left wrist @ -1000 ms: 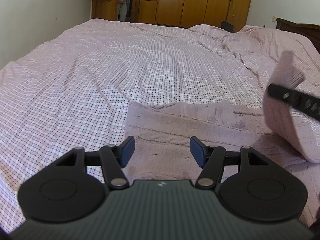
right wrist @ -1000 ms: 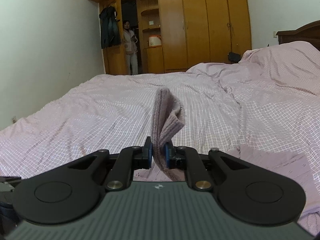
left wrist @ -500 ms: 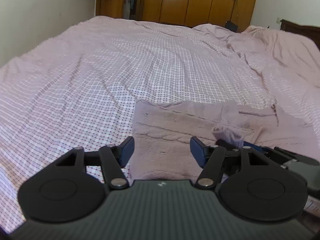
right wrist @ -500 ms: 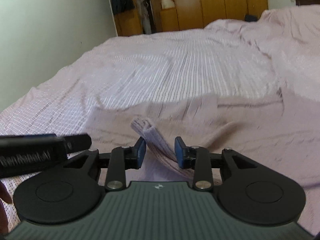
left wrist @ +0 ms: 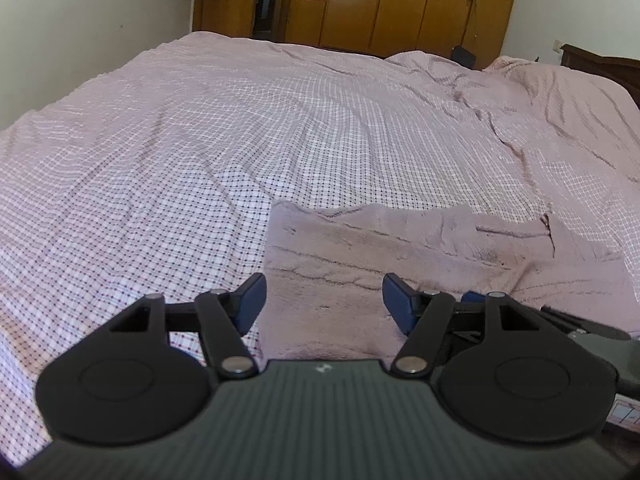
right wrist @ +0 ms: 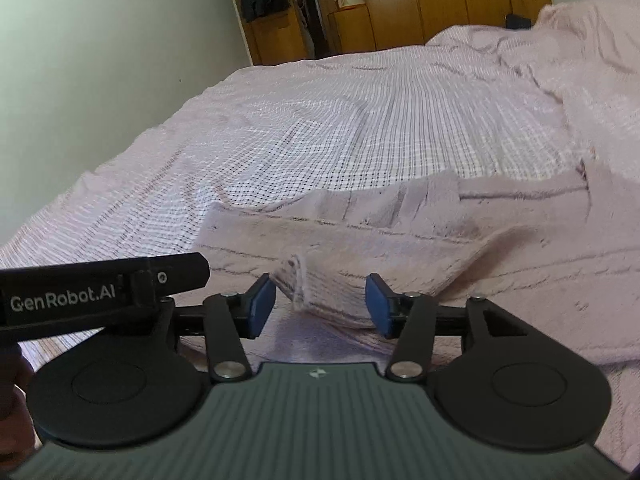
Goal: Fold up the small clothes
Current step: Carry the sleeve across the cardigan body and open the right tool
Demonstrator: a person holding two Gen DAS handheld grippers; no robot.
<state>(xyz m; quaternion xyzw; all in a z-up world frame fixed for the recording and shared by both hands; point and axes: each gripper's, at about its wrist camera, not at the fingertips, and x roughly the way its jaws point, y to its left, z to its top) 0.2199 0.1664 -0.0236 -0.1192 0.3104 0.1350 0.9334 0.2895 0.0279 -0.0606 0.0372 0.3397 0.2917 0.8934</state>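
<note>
Right tool: jaws were opening, letting go the ribbed sleeve cuff it had pinched and carried aloft a second earlier; cuff now lay slack between them. Left tool: open, empty, unmoved. Mauve knit garment: flat on the checked bed, toward twelve o'clock. Sleeve fold judged laid in.

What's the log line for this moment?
left gripper: open, over sweater | right gripper: opening, cuff between jaws, unpinched | sweater on bed
</note>
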